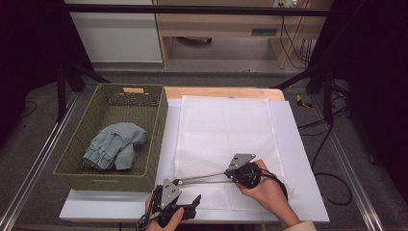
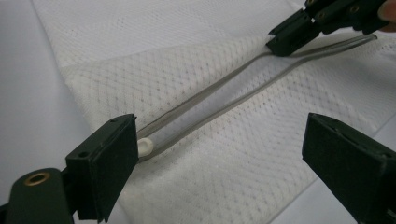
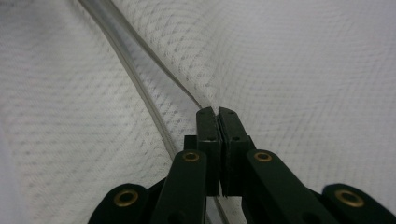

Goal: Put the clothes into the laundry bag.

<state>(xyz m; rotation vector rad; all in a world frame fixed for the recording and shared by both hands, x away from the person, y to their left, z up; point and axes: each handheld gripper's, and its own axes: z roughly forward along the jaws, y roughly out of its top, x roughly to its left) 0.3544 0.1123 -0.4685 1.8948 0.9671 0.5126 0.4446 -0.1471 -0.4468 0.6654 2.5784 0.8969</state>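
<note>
Far left on the table (image 1: 299,163): a woven basket (image 1: 158,126) with a bundle of pale denim (image 1: 114,144) inside. Near edge, just right of the basket: the left gripper (image 2: 219,144), fingers spread wide and holding nothing, one finger just beside the small white bead (image 2: 144,147) that caps the near-left end of the thin grey loop (image 3: 141,88). From there, two narrow translucent runs of the loop stretched rightward over the white mesh cloth (image 1: 221,125), well apart from the basket. At the right end: the right gripper (image 3: 217,116), fingers pinched tight on one run.

Probably light and springy rather than rigid, smooth enough to slide through a loose pinch; thin, so likely to kink if bent hard. Best taken at the ends, near the bead or the far bend, not mid-span. Cloth beneath soft, and apt to bunch or be caught along with it.

White board over a wooden top, flat and uncluttered. Beyond: grey carpet, dark frame legs, pale cabinets at the far wall, black cables trailing on the right.
</note>
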